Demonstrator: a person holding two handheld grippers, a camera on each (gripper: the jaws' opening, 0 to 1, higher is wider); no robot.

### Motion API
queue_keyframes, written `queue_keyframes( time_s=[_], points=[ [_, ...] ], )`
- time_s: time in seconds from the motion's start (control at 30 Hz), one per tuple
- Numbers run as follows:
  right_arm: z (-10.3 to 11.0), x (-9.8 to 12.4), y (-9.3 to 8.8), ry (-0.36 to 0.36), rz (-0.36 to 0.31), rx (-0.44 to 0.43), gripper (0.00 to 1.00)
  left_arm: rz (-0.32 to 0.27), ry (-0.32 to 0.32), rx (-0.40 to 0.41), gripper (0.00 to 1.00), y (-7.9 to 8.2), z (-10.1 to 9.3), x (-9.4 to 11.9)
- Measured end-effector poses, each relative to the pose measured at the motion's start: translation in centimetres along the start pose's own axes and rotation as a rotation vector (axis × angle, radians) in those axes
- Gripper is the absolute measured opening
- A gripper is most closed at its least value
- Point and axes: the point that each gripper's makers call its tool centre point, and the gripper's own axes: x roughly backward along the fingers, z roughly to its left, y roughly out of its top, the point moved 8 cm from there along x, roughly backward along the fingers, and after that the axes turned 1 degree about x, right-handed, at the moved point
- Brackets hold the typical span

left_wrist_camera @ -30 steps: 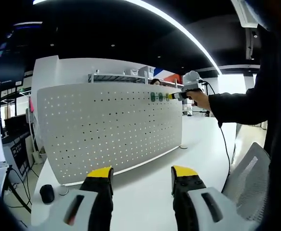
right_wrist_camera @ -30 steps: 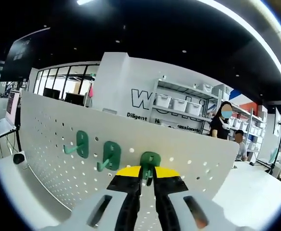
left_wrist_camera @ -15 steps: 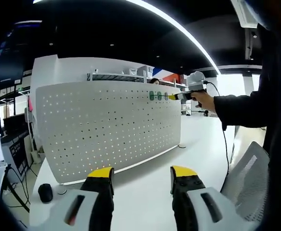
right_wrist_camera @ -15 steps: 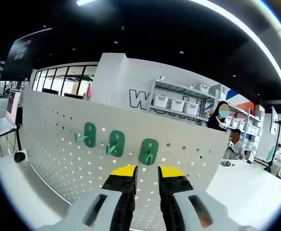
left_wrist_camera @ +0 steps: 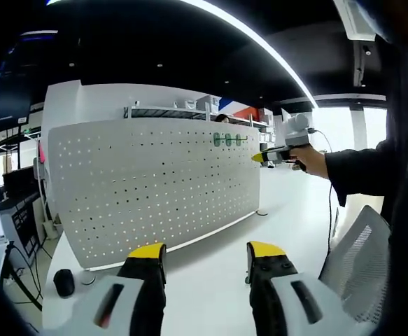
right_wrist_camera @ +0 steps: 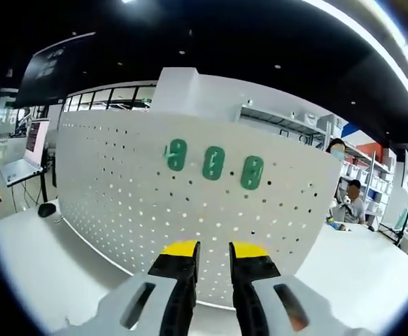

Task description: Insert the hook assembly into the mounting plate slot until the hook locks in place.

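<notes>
A white perforated mounting plate (right_wrist_camera: 141, 203) stands upright on the white table. Three green hook assemblies hang in a row near its top: left hook (right_wrist_camera: 176, 154), middle hook (right_wrist_camera: 213, 162), right hook (right_wrist_camera: 252, 172). My right gripper (right_wrist_camera: 213, 250) is open with nothing between its jaws, well back from the plate and below the hooks. From the left gripper view the same plate (left_wrist_camera: 155, 189) carries the hooks (left_wrist_camera: 229, 140) at its top right, and the right gripper (left_wrist_camera: 265, 156) hovers just off that end in a person's hand (left_wrist_camera: 310, 161). My left gripper (left_wrist_camera: 205, 255) is open and low over the table.
A small black round object (left_wrist_camera: 64, 282) lies on the table (left_wrist_camera: 210, 287) at the plate's left end. A grey mesh chair (left_wrist_camera: 361, 255) stands at the right. A monitor (right_wrist_camera: 34, 138) sits far left, and people (right_wrist_camera: 352, 201) stand by shelves behind the plate.
The right gripper opened off the third green hook, leaving it hanging on the plate, and drew back from the plate. The left gripper has hardly moved.
</notes>
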Motion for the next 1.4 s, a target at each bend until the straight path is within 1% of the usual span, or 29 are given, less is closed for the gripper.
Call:
queue_keyframes(
  time_s=[0.17, 0.37, 0.43, 0.47, 0.53, 0.7, 0.87, 1.03, 1.23, 1.4],
  points=[
    [1.8, 0.6, -1.0, 0.045, 0.017, 0.002, 0.15, 0.006, 0.003, 0.003, 0.48, -0.1, -0.1, 0.2],
    [4.3, 1.2, -3.2, 0.122, 0.070, 0.011, 0.15, 0.011, 0.005, 0.010, 0.47, -0.3, -0.1, 0.3],
    [4.9, 1.4, -3.8, 0.137, 0.084, 0.012, 0.15, 0.008, 0.006, 0.010, 0.47, -0.3, -0.1, 0.3],
    [5.1, 1.2, -4.4, 0.161, 0.096, 0.013, 0.15, 0.007, 0.005, 0.008, 0.47, -0.2, -0.1, 0.3],
    [5.8, 1.4, -4.9, 0.178, 0.104, 0.017, 0.15, 0.007, 0.004, 0.004, 0.47, -0.1, -0.1, 0.3],
    [7.5, 1.9, -6.0, 0.251, 0.142, 0.015, 0.15, 0.008, 0.000, 0.001, 0.47, -0.1, -0.3, 0.4],
    [9.7, 2.8, -7.0, 0.324, 0.175, 0.007, 0.15, 0.013, -0.003, 0.003, 0.47, -0.1, -0.5, 0.5],
    [11.7, 3.4, -8.2, 0.388, 0.211, 0.026, 0.15, 0.014, -0.002, 0.001, 0.46, -0.1, -0.9, 0.9],
    [13.0, 3.6, -9.0, 0.431, 0.235, 0.041, 0.15, 0.009, 0.009, 0.007, 0.46, -0.4, -1.1, 1.3],
    [14.2, 3.7, -10.2, 0.470, 0.274, 0.053, 0.15, -0.002, 0.023, 0.017, 0.46, -0.3, -1.0, 1.7]
  ],
)
